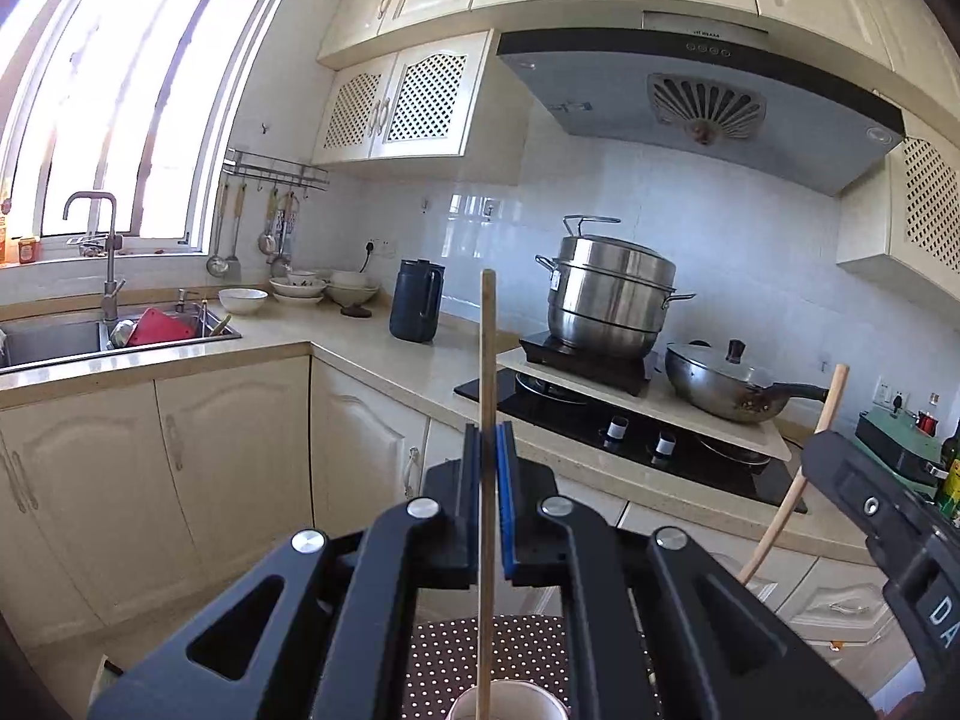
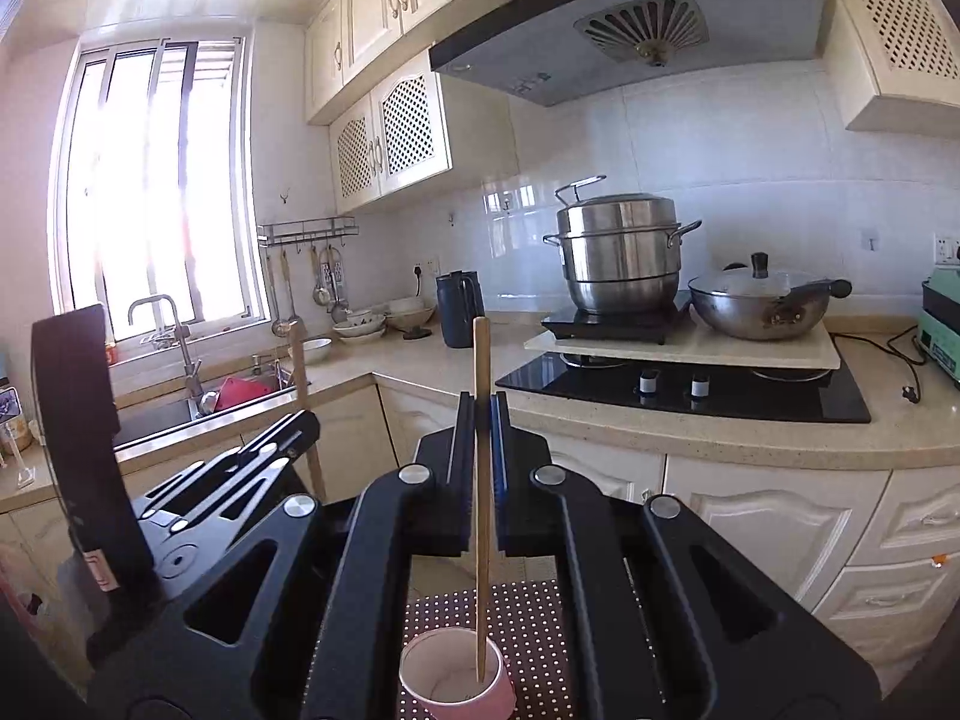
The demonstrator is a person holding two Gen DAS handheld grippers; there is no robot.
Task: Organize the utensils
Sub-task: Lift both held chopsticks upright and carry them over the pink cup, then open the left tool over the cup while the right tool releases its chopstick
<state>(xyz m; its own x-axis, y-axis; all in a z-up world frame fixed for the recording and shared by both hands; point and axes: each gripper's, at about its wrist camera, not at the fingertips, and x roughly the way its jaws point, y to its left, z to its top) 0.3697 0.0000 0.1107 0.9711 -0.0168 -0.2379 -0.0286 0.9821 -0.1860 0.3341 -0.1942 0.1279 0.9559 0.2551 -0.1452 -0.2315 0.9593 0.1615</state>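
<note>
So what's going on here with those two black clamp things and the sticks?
A person is holding two hand-held grippers in a kitchen, each clamped on one wooden chopstick held upright. The left gripper holds its chopstick over a paper cup on a polka-dot mat. The right gripper holds the other chopstick, whose lower end already dips into the cup's mouth. Neither chopstick is released yet; they appear headed into the cup.

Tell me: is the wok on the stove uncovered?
No, the steel wok wears a glass lid with a black knob.
</note>
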